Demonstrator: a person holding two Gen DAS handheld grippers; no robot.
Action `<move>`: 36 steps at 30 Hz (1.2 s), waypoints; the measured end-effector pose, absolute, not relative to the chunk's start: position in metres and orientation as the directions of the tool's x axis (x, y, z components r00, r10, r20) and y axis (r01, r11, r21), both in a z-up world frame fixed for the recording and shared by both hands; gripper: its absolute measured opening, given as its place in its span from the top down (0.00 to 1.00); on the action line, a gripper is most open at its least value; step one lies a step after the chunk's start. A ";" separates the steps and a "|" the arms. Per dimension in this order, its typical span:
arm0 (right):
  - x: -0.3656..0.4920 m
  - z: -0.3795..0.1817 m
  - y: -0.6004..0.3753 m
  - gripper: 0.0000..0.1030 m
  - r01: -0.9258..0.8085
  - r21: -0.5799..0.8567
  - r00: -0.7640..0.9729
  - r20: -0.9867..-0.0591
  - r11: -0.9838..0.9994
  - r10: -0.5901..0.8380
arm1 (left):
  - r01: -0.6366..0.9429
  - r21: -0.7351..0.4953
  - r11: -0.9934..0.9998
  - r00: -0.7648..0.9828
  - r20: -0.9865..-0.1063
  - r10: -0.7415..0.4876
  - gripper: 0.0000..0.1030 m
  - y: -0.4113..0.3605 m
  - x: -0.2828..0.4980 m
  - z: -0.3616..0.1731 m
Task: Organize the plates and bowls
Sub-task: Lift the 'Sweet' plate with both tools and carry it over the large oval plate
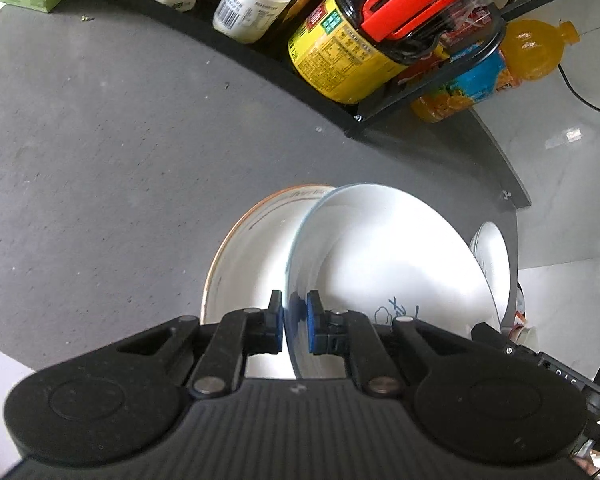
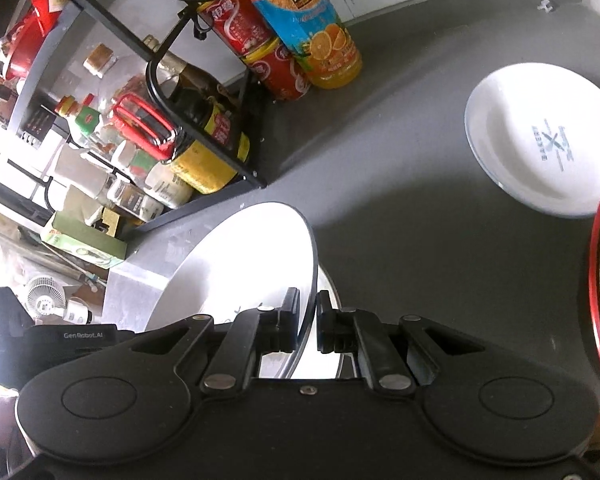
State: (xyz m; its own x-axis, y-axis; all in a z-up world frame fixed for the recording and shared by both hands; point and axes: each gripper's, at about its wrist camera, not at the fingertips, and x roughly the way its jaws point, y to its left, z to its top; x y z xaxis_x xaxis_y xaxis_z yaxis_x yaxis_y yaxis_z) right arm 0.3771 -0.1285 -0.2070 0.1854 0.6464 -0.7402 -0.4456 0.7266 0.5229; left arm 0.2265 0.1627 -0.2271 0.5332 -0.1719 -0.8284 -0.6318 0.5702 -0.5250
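Left wrist view sits right behind its own left gripper (image 1: pixel 294 328), looking forward and down along the fingers, very close to a white plate (image 1: pixel 384 264), with the grey table (image 1: pixel 100 140) filling the middle. Right wrist view rides behind the right gripper (image 2: pixel 308 322), tilted, just as close to that plate (image 2: pixel 244 264), facing across the table (image 2: pixel 412 184). Both views catch the black rack (image 1: pixel 380 108) (image 2: pixel 204 136) of bottles and the orange juice bottle (image 1: pixel 532 52) (image 2: pixel 312 28) at the far edge.
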 end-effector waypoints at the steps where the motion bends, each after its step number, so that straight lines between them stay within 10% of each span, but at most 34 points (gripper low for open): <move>1: 0.375 -0.209 -0.130 0.92 -0.446 0.520 0.185 -0.743 0.728 0.644 | -0.631 -0.521 0.574 0.529 -0.831 -0.172 0.91 0.162 0.226 -0.228; 36: 0.352 -0.251 -0.134 0.94 -0.370 0.482 0.194 -0.796 0.794 0.573 | -0.605 -0.358 0.711 0.428 -0.899 -0.088 0.85 0.152 0.240 -0.252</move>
State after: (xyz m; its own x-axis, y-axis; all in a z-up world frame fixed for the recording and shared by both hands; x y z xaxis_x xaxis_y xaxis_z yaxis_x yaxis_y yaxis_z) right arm 0.3521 -0.1341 -0.2508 0.1937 0.5735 -0.7960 -0.3705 0.7940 0.4819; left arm 0.2402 0.1517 -0.2522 0.4281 -0.0880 -0.8994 -0.6049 0.7115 -0.3576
